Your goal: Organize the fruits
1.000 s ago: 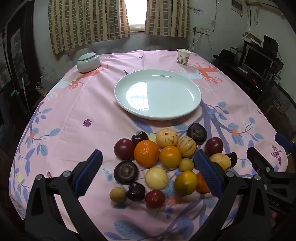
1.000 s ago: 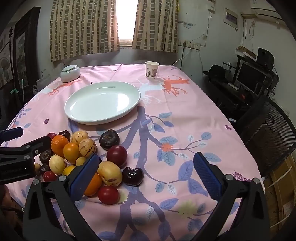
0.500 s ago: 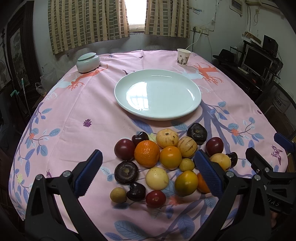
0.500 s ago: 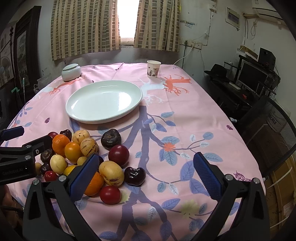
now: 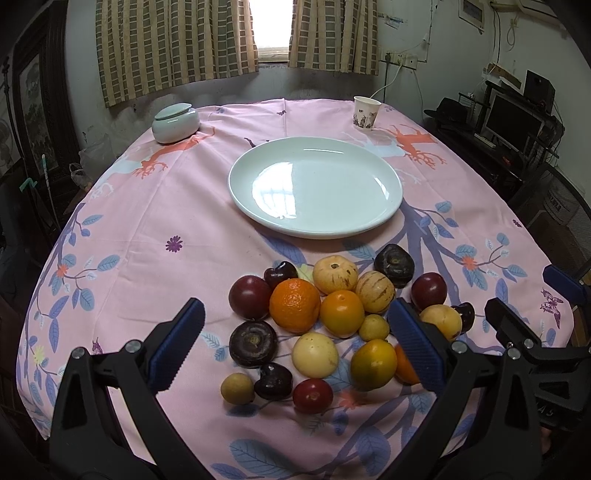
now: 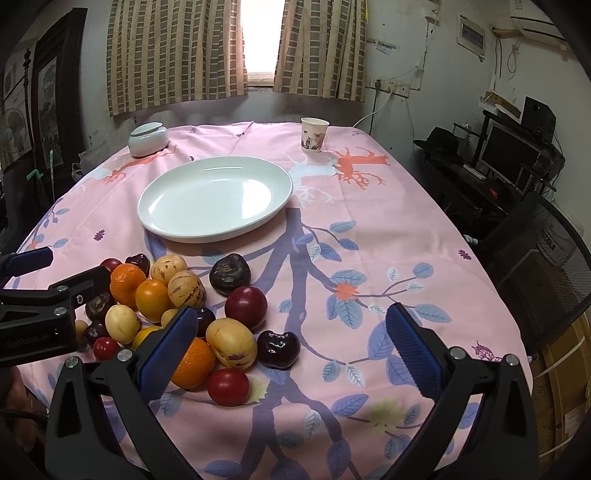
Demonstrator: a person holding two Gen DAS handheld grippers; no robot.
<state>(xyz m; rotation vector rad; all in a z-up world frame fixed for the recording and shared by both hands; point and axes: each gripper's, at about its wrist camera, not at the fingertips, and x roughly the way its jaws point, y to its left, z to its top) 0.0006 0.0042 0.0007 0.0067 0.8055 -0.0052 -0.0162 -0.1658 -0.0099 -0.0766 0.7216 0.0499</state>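
window (image 5: pixel 272 27): bright | curtains (image 5: pixel 173 44): striped, parted | monitor (image 5: pixel 511 120): dark, right | walls: grey

Fruits (image 5: pixel 332 317) lie heaped before the plate (image 5: pixel 384 206); cup (image 5: pixel 365 112) and jar (image 5: pixel 175 123) behind.

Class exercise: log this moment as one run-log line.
left tool: open, empty | right tool: open, empty | plate: bare | fruit pile: on cloth
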